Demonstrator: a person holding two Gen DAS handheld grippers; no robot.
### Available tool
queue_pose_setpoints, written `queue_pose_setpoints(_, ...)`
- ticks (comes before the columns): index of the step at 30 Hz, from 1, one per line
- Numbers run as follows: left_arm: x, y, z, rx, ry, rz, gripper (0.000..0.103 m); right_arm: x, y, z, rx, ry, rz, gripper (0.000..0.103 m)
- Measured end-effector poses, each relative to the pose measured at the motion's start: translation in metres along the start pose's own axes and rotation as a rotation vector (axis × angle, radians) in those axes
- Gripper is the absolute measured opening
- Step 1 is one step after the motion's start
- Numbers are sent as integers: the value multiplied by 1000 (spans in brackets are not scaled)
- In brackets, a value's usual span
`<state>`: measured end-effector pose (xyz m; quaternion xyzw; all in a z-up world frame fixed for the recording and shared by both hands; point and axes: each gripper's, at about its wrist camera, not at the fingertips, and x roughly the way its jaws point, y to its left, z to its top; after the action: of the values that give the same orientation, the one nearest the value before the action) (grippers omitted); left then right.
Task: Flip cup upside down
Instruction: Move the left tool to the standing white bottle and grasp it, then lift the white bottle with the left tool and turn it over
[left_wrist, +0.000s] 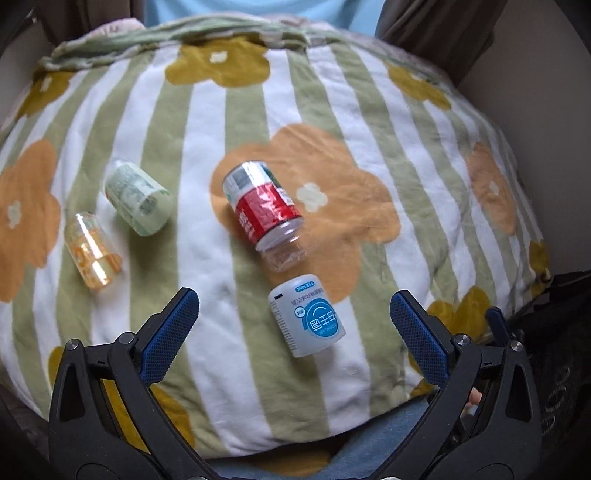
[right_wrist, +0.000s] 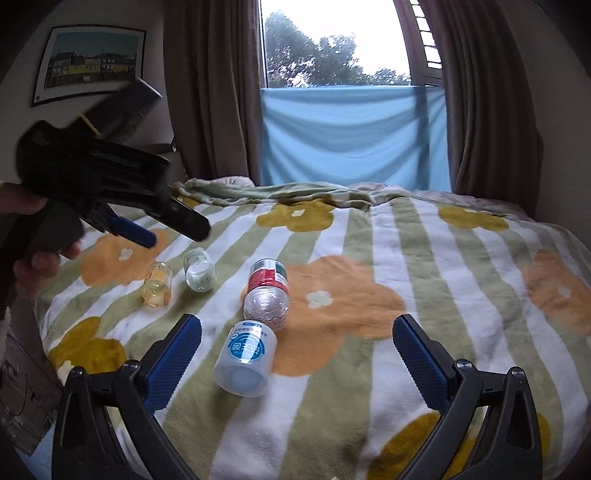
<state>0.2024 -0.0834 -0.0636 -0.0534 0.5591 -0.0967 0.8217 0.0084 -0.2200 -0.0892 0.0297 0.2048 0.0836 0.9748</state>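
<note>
- Blanket (left_wrist: 325, 122): green and white stripes with orange and mustard flowers; covers the whole surface; all four containers lie on it
- Curtains (right_wrist: 214, 92): brown, either side of a window at 12 o'clock in the right wrist view; a pale blue cloth (right_wrist: 351, 136) hangs across the lower pane
- Left gripper (left_wrist: 294, 317): blue-padded jaws spread wide, nothing between them; held above the blanket, at 9 o'clock in the right wrist view
- Right gripper (right_wrist: 297, 341): jaws likewise wide apart and holding nothing; low over the blanket's near edge
- Red-labelled cup (left_wrist: 264, 214): clear plastic, on its side at centre of the left wrist view, on an orange flower
- White cup (left_wrist: 306, 315): blue round label, on its side at 6 o'clock from the red-labelled cup, just beside it; whether they touch is unclear
- Green cup (left_wrist: 138, 199): pale, on its side at 9 o'clock from the red-labelled cup, well apart
- Orange cup (left_wrist: 92, 249): translucent, on its side just beside the green cup, at its 7 o'clock
</note>
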Motion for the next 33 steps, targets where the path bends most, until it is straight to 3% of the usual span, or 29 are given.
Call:
queue_pose_setpoints(2, 35, -8, 4, -1, 103, 58, 103, -5, -10, -5, 35, -15, -44, 103)
queue_pose_setpoints(4, 67, -9, 5, -20, 188, 121, 103, -8, -20, -11, 73, -19, -31, 103)
queue_pose_setpoints(7, 105, -1, 2, -93, 290, 136, 101, -13, -29, -19, 93, -16, -18, 103)
queue_pose_setpoints(10, 125, 4, -3, -169, 342, 99, 98, -17, -37, -25, 107, -25, -2, 103)
queue_pose_setpoints(16, 141, 5, -7, -214, 365, 121, 98, -21, -48, -34, 121, -28, 2, 103)
queue_pose_setpoints(20, 149, 11, -11, -243, 390, 124, 84, -23, -48, -36, 104, -33, 10, 103)
queue_pose_setpoints(21, 151, 14, -12, -255, 397, 112, 83, -23, -48, -37, 104, -33, 9, 103)
queue_pose_setpoints(26, 154, 21, -21, -300, 398, 49, 61, -22, -50, -39, 117, -27, 11, 103)
queue_pose_setpoints(33, 140, 20, -31, -282, 361, 12, 61, -23, -53, -41, 122, -24, 8, 103)
